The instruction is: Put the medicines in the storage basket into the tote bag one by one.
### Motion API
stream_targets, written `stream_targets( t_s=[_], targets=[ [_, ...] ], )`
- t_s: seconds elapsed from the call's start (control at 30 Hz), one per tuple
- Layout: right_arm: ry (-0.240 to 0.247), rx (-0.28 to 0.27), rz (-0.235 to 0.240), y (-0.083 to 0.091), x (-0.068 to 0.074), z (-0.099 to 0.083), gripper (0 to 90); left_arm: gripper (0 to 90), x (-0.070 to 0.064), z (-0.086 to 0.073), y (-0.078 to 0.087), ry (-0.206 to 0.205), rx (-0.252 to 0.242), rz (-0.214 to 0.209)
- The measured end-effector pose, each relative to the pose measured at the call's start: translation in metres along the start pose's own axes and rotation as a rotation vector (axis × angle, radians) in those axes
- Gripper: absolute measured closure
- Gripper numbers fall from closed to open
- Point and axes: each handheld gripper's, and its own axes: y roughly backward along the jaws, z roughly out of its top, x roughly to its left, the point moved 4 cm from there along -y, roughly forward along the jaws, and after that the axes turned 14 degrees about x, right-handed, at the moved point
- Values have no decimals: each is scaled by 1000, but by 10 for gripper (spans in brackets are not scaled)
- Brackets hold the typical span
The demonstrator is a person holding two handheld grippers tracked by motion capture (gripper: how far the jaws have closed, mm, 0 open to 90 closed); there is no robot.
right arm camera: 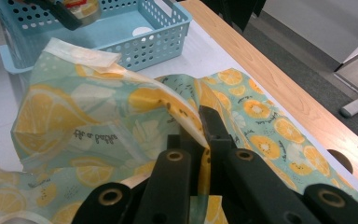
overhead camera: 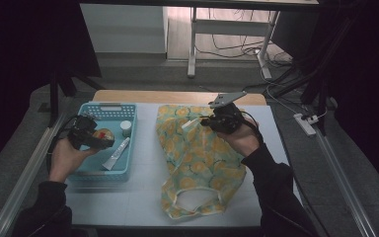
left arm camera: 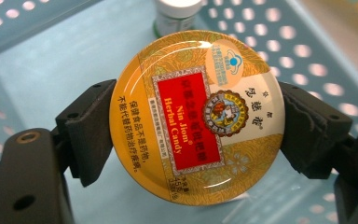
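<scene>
1. White worktop (overhead camera: pixel 143 197) with a wooden strip along its far edge carries everything.
2. Lemon-print fabric bag (overhead camera: pixel 197 158) lies spread over the middle of the worktop, mouth toward the near edge; its far end is pulled up off the surface.
3. Blue perforated basket (overhead camera: pixel 123 173) sits along the worktop's left edge, just beside the bag, not touching it.
4. Right gripper (overhead camera: pixel 212 121) is over the far middle of the worktop, jaws clamped on a fold of the bag's edge; right gripper view shows fabric pinched between the black jaws (right arm camera: pixel 205 140).
5. Left gripper (overhead camera: pixel 101 140) hangs over the basket's left half, jaws closed on the rim of a round yellow candy tin (left arm camera: pixel 196 116), lid face up to the camera, lifted clear of the basket floor.
6. White tube (overhead camera: pixel 116 154) lies on the basket floor, toward its right wall.
7. Small white-capped bottle (overhead camera: pixel 126 127) stands upright near the basket's far right corner.
</scene>
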Motion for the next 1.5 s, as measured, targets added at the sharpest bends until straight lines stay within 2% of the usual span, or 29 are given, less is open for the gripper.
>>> stream_targets(
  t_s=[0.33,0.47,0.53,0.67,0.87,1.1,1.5],
  targets=[
    [-1,4,6,-3,1,1,890,202,-26,-5,12,-78,-14,-13],
    [-6,2,9,-3,1,0,890,202,-39,-5,16,-119,-27,-37],
    [-8,3,9,-4,1,-1,890,203,-46,-4,18,-126,-37,-54],
    [-7,5,10,-5,0,-2,890,203,-63,-4,19,-174,-42,-86],
    [-9,8,13,-6,1,-2,890,202,-82,-2,18,-223,-32,-98],
    [-17,7,12,-8,1,-3,890,202,-103,1,20,-269,-42,-125],
    [-22,7,15,-10,1,-5,890,202,-153,7,22,-385,-46,-165]
  ],
)
